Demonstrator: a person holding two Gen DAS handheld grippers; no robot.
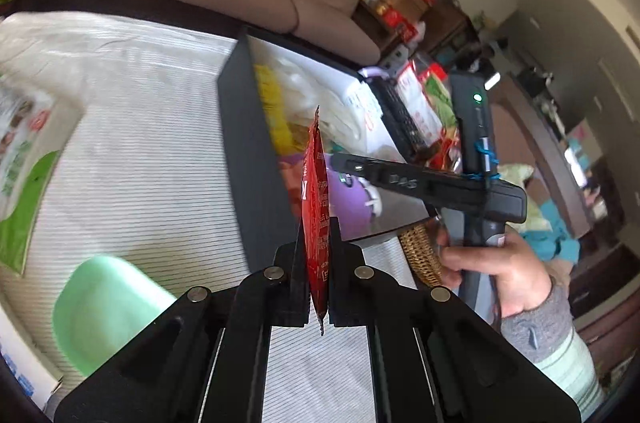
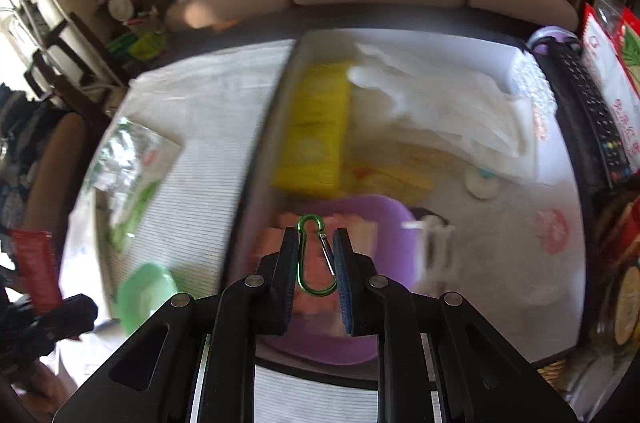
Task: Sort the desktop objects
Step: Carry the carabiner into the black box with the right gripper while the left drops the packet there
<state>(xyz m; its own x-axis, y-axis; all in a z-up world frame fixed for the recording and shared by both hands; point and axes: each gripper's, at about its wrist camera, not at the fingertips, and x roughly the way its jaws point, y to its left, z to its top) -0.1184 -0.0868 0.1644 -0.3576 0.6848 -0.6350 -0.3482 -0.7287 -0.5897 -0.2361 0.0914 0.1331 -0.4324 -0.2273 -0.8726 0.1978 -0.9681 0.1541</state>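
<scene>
My right gripper (image 2: 317,255) clamps green metal carabiner (image 2: 314,257) above purple plastic bowl (image 2: 384,219); left gripper (image 1: 318,243) pinches red foil sachet (image 1: 316,207) left of bowl. Lower close, then release.

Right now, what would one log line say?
left gripper: holds red packet | right gripper: holds green clip | over black box

Bright daylight from left; motion blur; heavy fisheye edge warp.
</scene>
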